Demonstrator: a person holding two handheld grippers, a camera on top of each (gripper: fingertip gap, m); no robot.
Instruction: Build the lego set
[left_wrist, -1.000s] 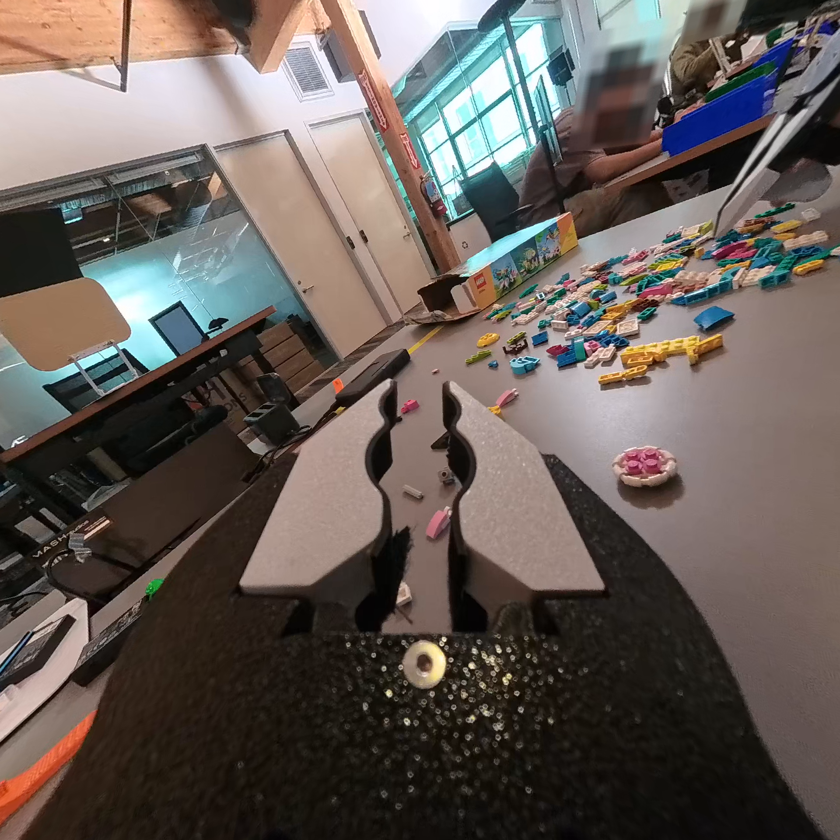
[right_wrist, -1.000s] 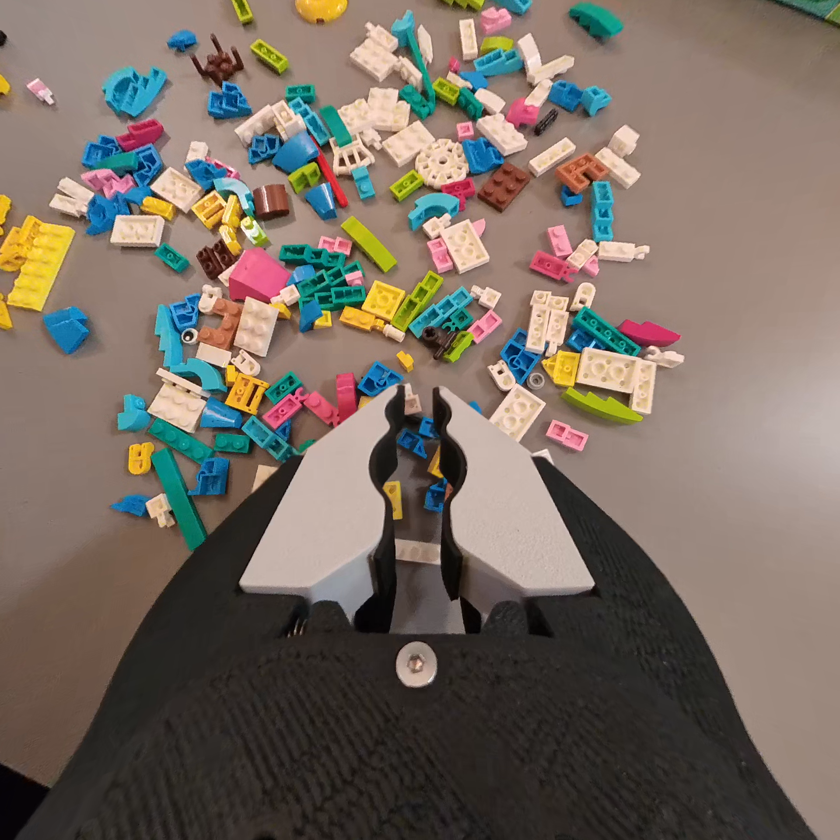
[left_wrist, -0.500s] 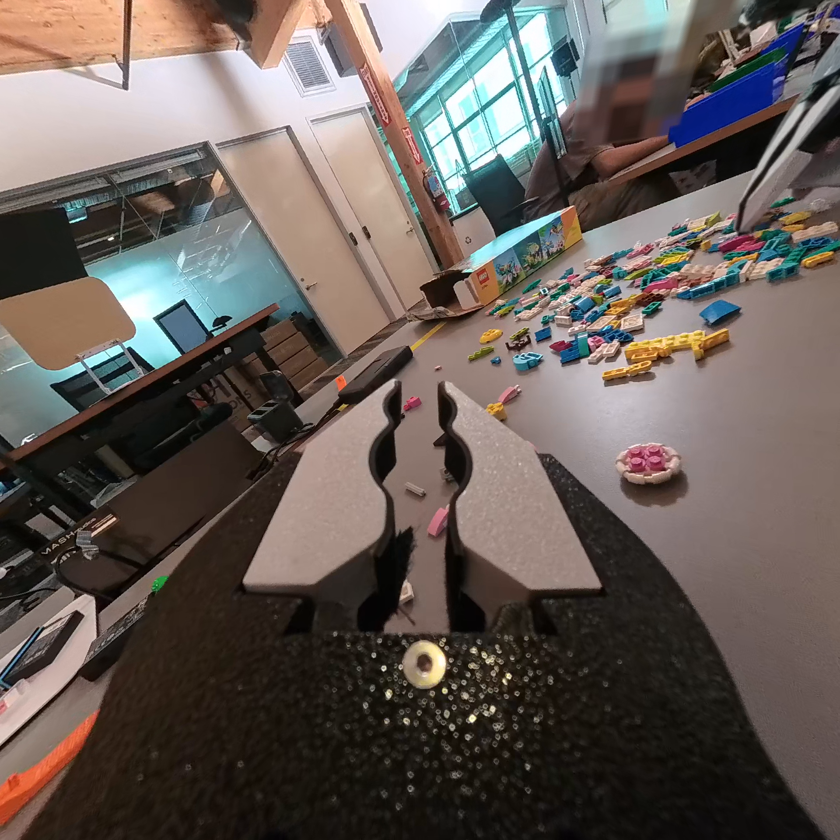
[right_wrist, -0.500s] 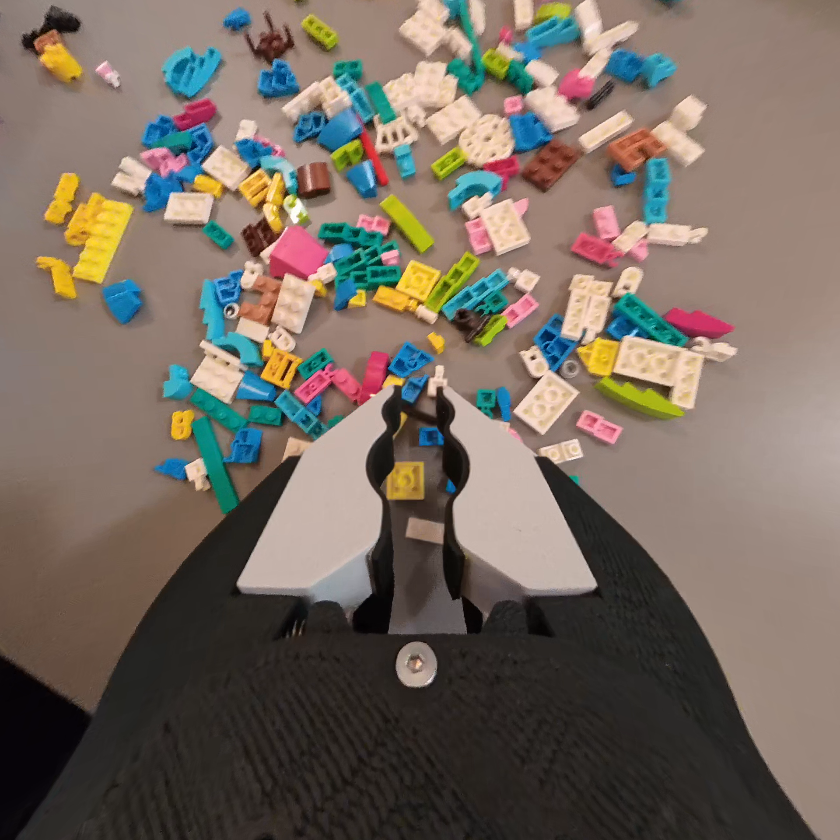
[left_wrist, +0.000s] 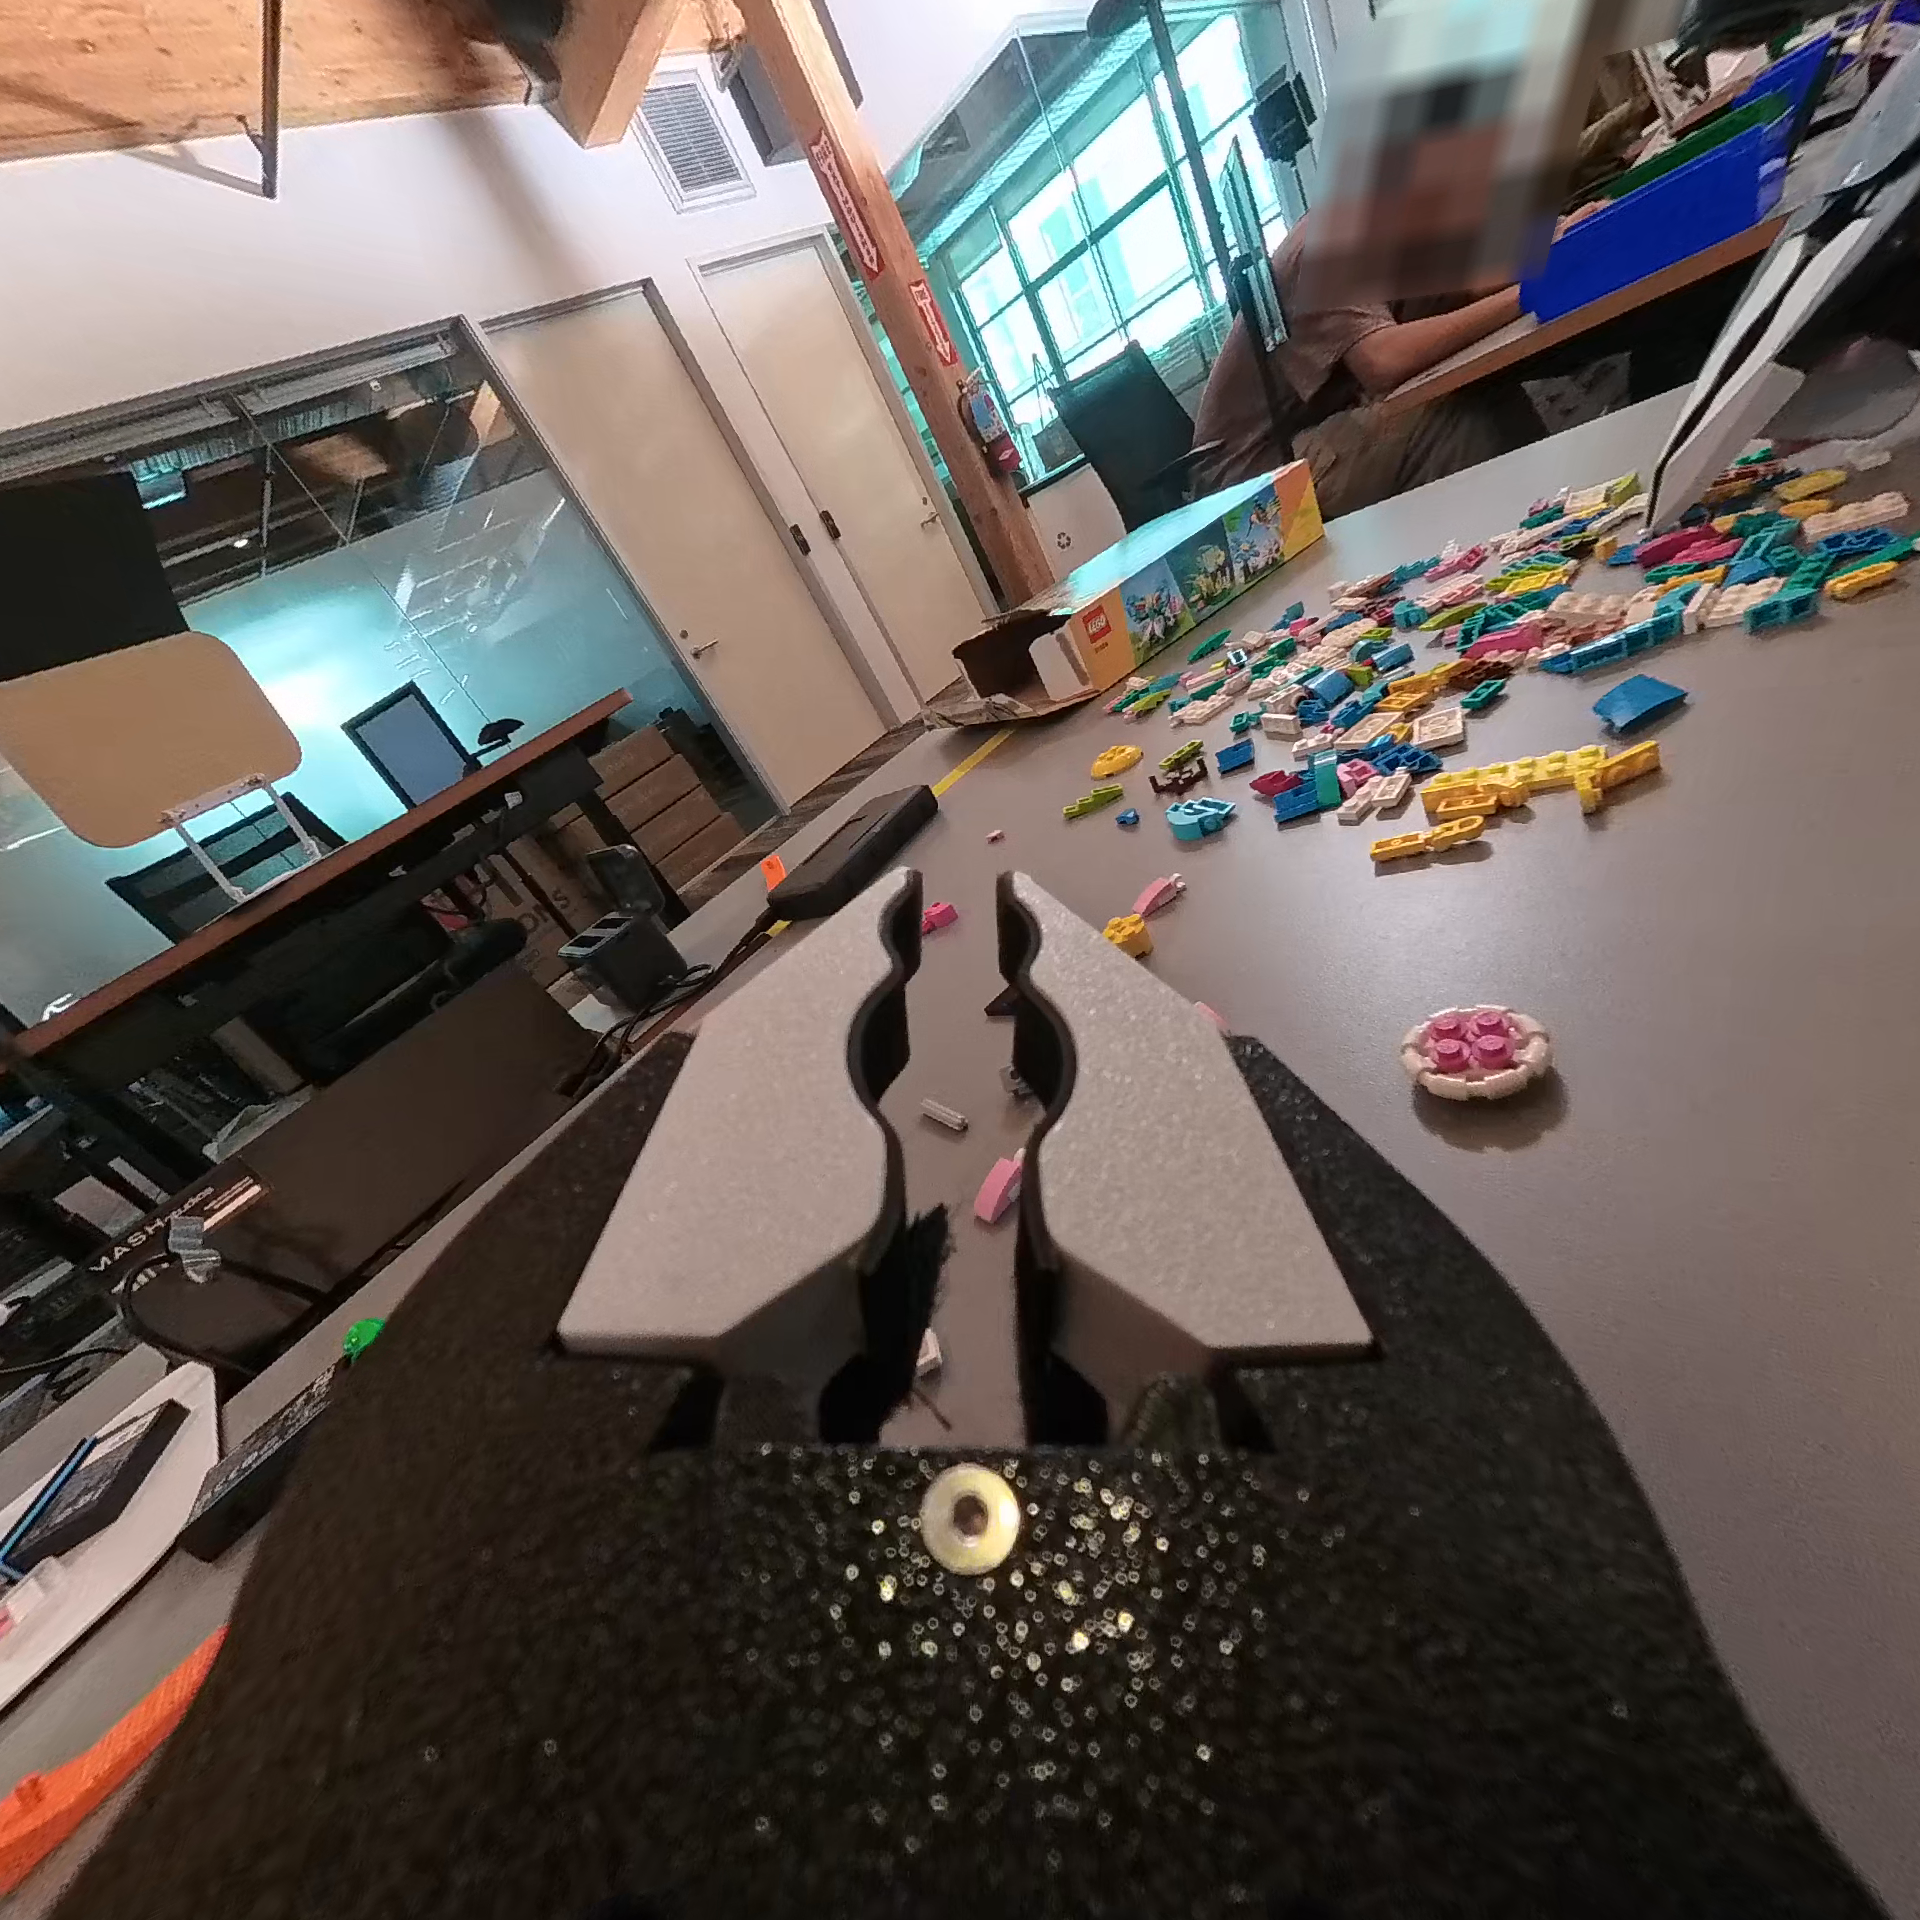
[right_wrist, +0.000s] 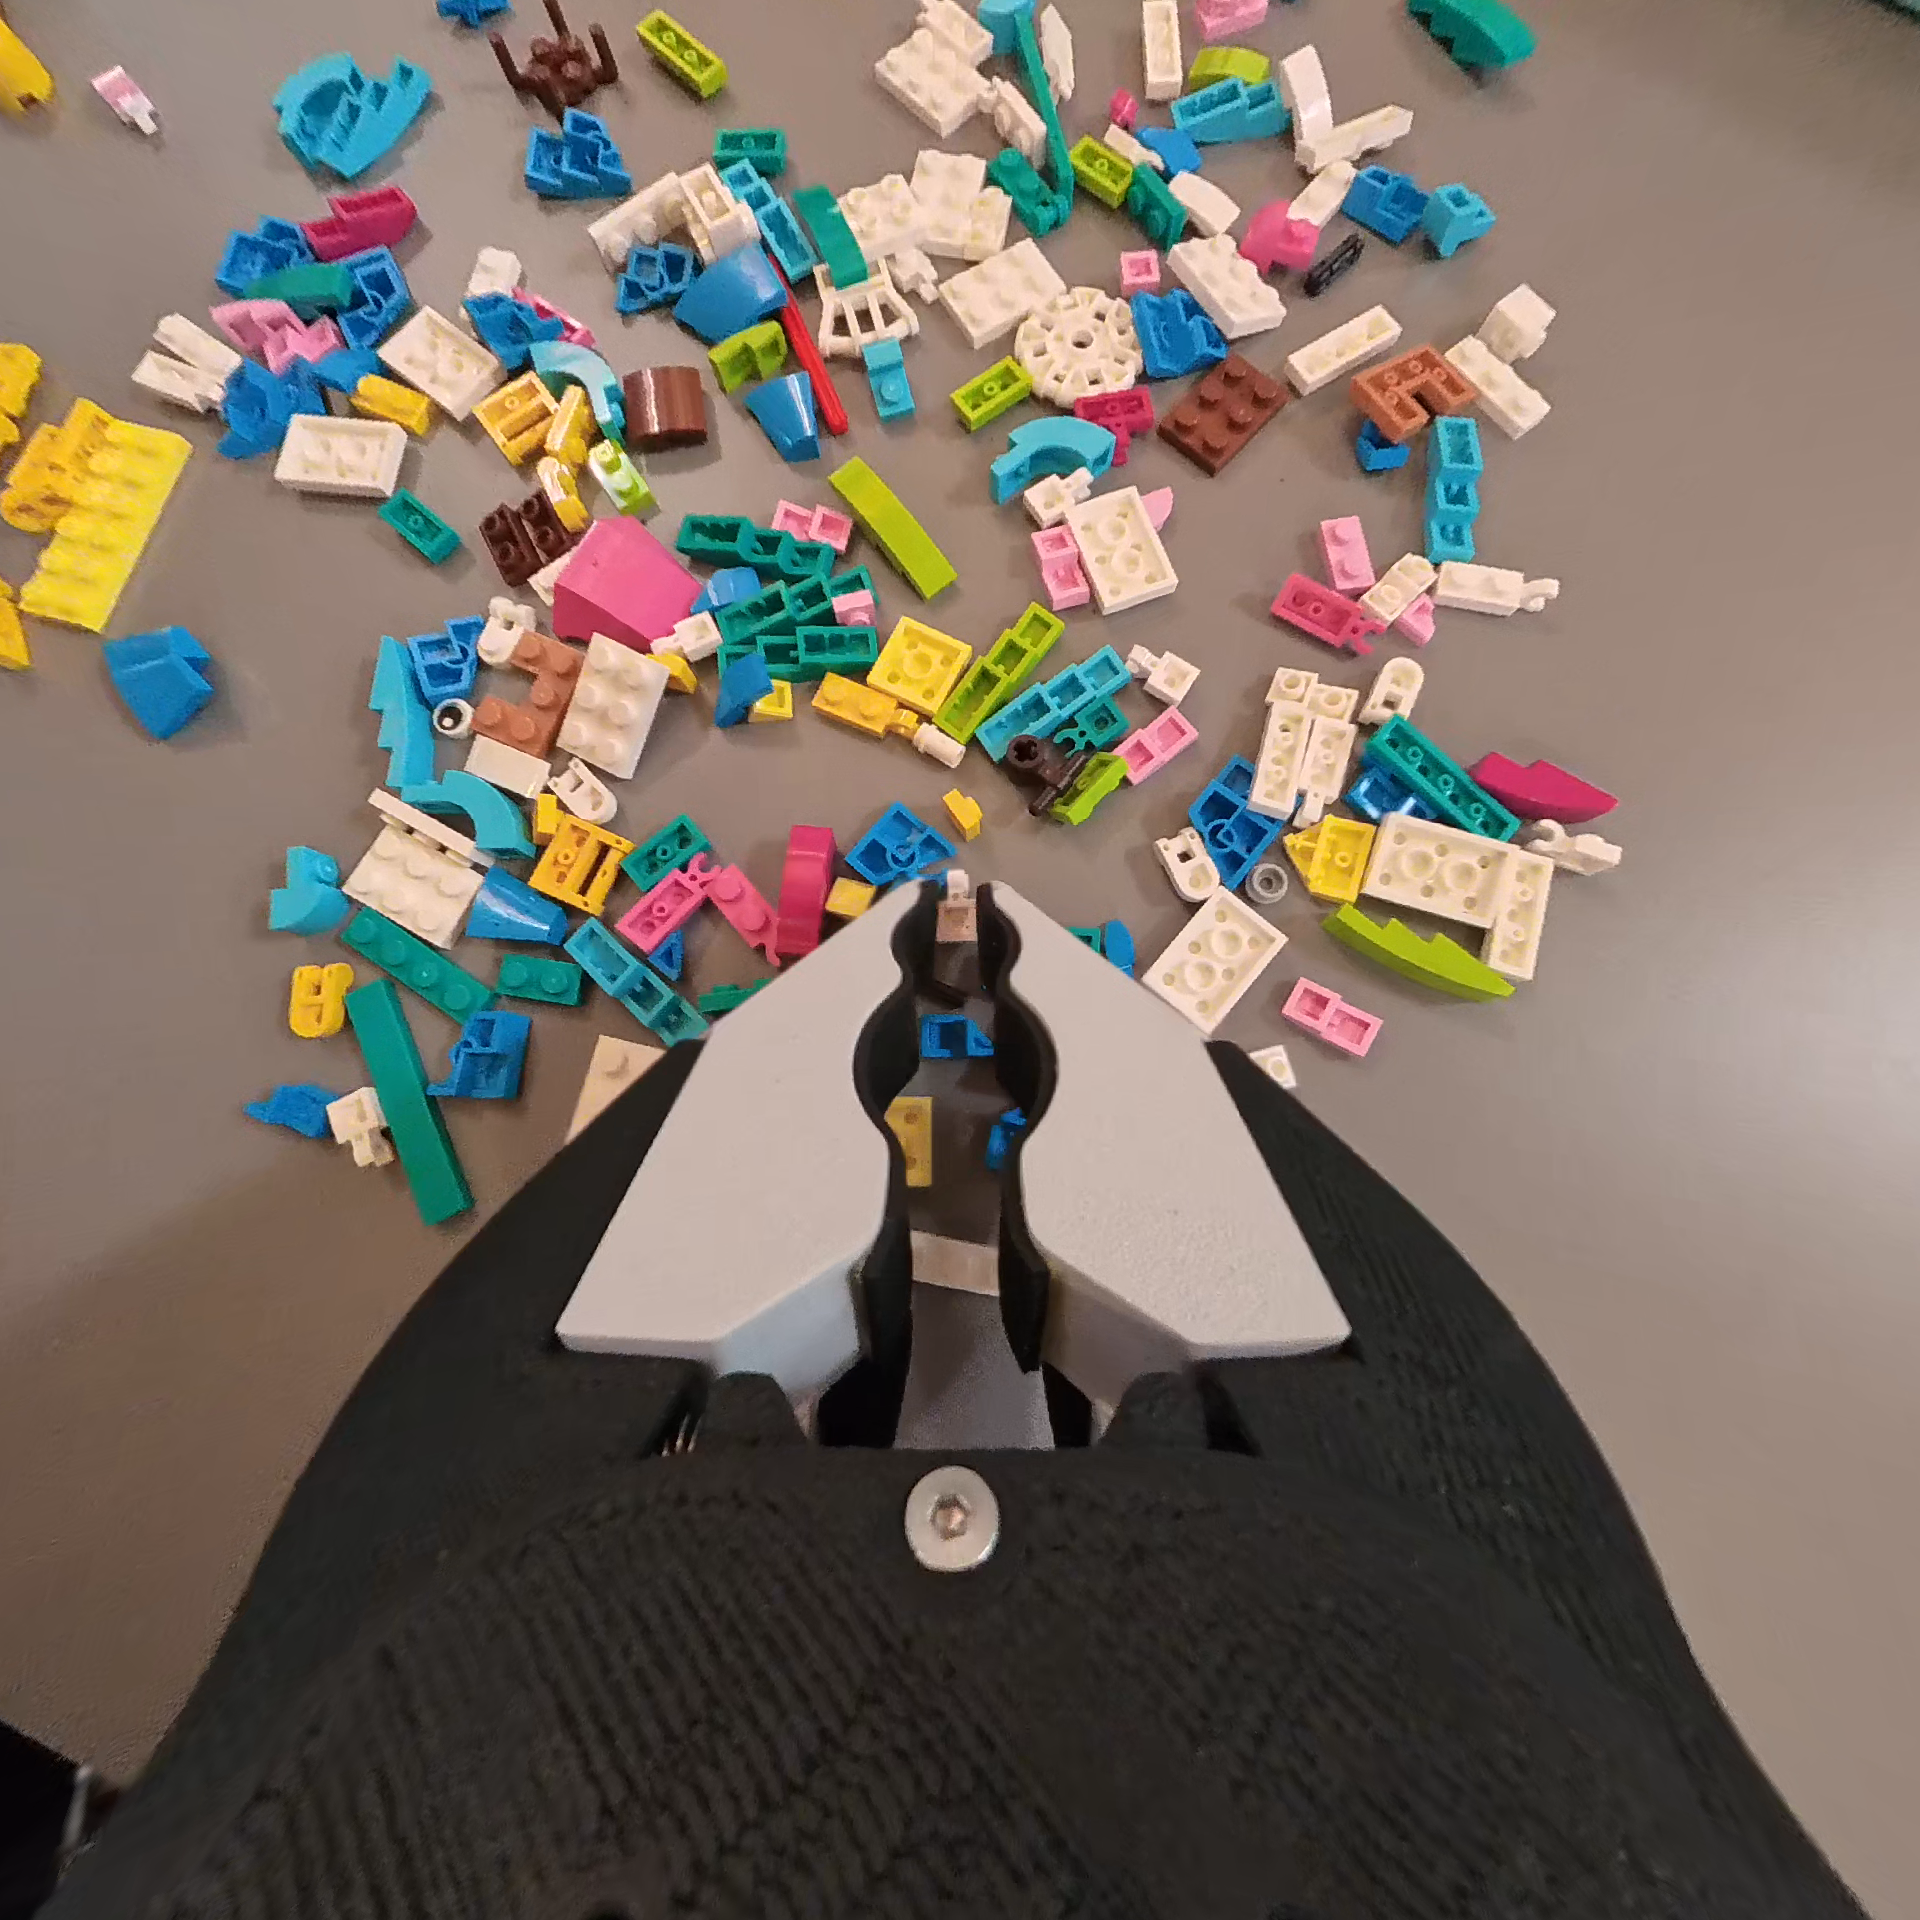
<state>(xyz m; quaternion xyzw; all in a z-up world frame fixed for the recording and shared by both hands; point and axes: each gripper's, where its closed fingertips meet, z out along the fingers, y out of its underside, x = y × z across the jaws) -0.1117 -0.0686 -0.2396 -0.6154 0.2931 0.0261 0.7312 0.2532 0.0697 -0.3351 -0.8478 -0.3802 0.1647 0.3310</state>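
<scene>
My right gripper (right_wrist: 956, 896) is shut on a small white piece (right_wrist: 955, 906) held at its fingertips, just above the near edge of a spread of loose coloured lego pieces (right_wrist: 1081, 348) on the grey table (right_wrist: 1714, 1039). My left gripper (left_wrist: 958, 896) hangs low over the table, its jaws a narrow gap apart and empty. A round white plate with pink studs (left_wrist: 1477, 1051) lies to its right. A yellow plate assembly (left_wrist: 1517, 779) lies farther off, also in the right wrist view (right_wrist: 94, 509). The right gripper shows at the far right of the left wrist view (left_wrist: 1745, 384), over the pile.
A lego box (left_wrist: 1195, 592) lies at the table's far end. A black flat device (left_wrist: 862, 847) sits by the left table edge. Small stray pieces, one pink (left_wrist: 1000, 1187), lie under my left gripper. A person (left_wrist: 1382, 353) sits at another desk. Some 40 centimetres of space lies between my two pairs of fingers.
The right gripper's jaws have closed on the small white piece, which now sits between the tips. The left gripper has barely moved, with the same gap.
</scene>
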